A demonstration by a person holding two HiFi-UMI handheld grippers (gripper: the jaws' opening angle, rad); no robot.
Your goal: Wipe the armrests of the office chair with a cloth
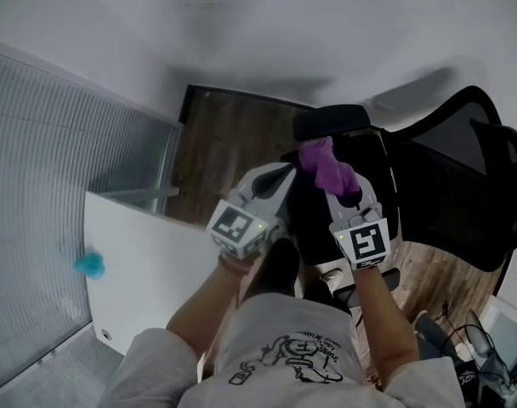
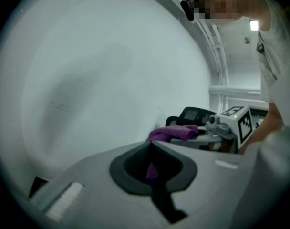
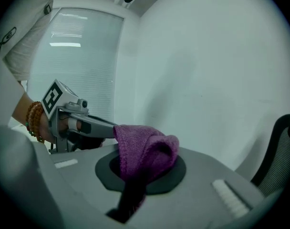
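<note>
The purple cloth (image 1: 329,167) is held at the centre of the frame. It is clamped between the closed jaws of the right gripper (image 1: 345,192) and pinched at its left edge by the left gripper (image 1: 287,174). The armrest (image 1: 331,121) of the office chair (image 1: 463,172) is seen just above it in the frame.

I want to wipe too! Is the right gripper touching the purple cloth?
Touching. The right gripper view shows the right gripper shut on the purple cloth, which bulges out above it.

Quantity two grippers: left gripper (image 1: 284,175), right gripper (image 1: 345,195). One cloth (image 1: 326,165). One office chair (image 1: 463,185) at 2 o'clock, one table (image 1: 148,262) at 8 o'clock.
</note>
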